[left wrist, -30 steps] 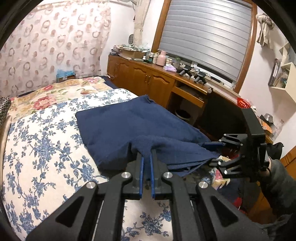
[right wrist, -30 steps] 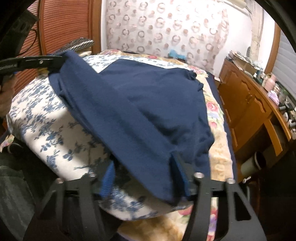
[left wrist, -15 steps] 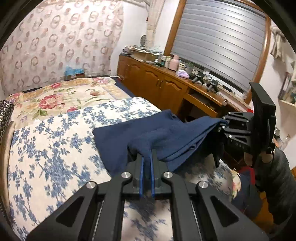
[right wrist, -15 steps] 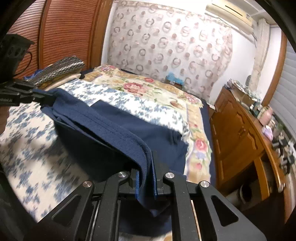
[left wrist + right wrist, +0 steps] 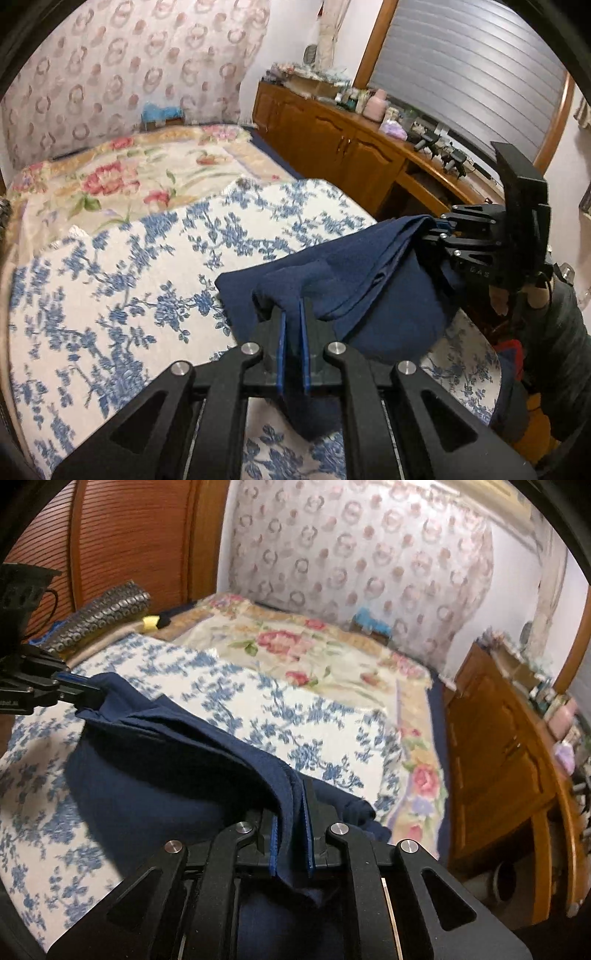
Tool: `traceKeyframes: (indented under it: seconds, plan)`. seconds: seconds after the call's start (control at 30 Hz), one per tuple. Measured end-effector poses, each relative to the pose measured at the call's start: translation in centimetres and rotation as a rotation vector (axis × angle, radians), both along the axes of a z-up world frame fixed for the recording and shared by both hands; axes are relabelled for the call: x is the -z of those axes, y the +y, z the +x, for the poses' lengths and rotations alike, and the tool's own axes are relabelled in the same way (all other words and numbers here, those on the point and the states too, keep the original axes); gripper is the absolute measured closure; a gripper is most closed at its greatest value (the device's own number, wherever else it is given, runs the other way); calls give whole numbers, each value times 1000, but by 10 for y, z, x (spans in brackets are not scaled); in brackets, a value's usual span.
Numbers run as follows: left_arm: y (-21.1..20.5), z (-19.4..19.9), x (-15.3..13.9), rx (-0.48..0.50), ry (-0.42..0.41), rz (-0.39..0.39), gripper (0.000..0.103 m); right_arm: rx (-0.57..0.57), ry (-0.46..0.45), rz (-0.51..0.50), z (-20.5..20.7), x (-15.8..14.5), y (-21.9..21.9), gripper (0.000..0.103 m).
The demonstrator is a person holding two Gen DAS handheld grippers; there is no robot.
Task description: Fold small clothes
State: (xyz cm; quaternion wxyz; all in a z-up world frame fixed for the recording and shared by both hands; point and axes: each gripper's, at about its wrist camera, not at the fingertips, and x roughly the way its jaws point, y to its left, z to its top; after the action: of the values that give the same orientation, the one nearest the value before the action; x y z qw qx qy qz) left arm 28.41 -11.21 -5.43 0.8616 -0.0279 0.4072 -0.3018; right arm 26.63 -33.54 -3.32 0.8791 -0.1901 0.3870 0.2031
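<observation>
Left wrist view: left gripper [image 5: 291, 321] clamped on one dark navy knit garment [image 5: 354, 280], which is stretched across to the right gripper [image 5: 439, 232], likewise pinching its edge. Garment sags onto the blue-floral white quilt [image 5: 122, 266]. One long wooden cabinet [image 5: 347, 147] beside the bed, top cluttered with bottles; one ring-patterned curtain [image 5: 122, 62] behind.

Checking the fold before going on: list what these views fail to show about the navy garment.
- Navy garment, left wrist view: lower hem hidden behind left gripper.
- Right wrist view: its near end cut off under right gripper.
- Both views: garment type unclear, bunched and motion-blurred over the floral bedspread.
</observation>
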Motion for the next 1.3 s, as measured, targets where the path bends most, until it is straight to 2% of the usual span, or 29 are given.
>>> traceKeyframes:
  seconds: [0.1,0.13,0.17,0.2,0.3,0.37,0.47,0.6,0.67,0.8,0.93,1.07,1.2,1.3]
  plan:
    - [0,8,6,12,23,4,94,-12,32,-2,8,10,0,95]
    - [0,9,7,16,20,6,86,-15,38,0,11,10,0,95]
    - [0,8,6,13,15,15,71,-19,45,5,13,11,0,93]
    - [0,8,6,8,9,27,66,-16,49,6,17,11,0,91]
    - [4,9,4,-1,-5,40,63,2,48,21,27,7,-2,79]
    - [7,9,4,2,-9,43,60,28,37,33,34,2,-5,61]
    - [7,15,11,4,6,66,60,71,-9,83,42,-15,-13,47]
    - [5,23,20,-2,29,83,59,151,-108,61,49,-39,-20,47]
    - [4,28,23,-8,32,94,59,189,-125,69,52,-49,-27,47]
    - [3,37,29,-26,43,106,59,190,-123,54,46,-55,-32,47]
    - [1,44,35,-24,59,111,59,176,-80,81,23,-47,-33,47]
    - [-2,46,40,-17,68,116,58,134,21,77,1,-23,-25,47]
    - [-2,49,43,-16,88,108,58,118,65,57,-16,-8,-19,47]
    - [-2,51,47,-15,101,105,57,114,87,24,-22,4,-21,62]
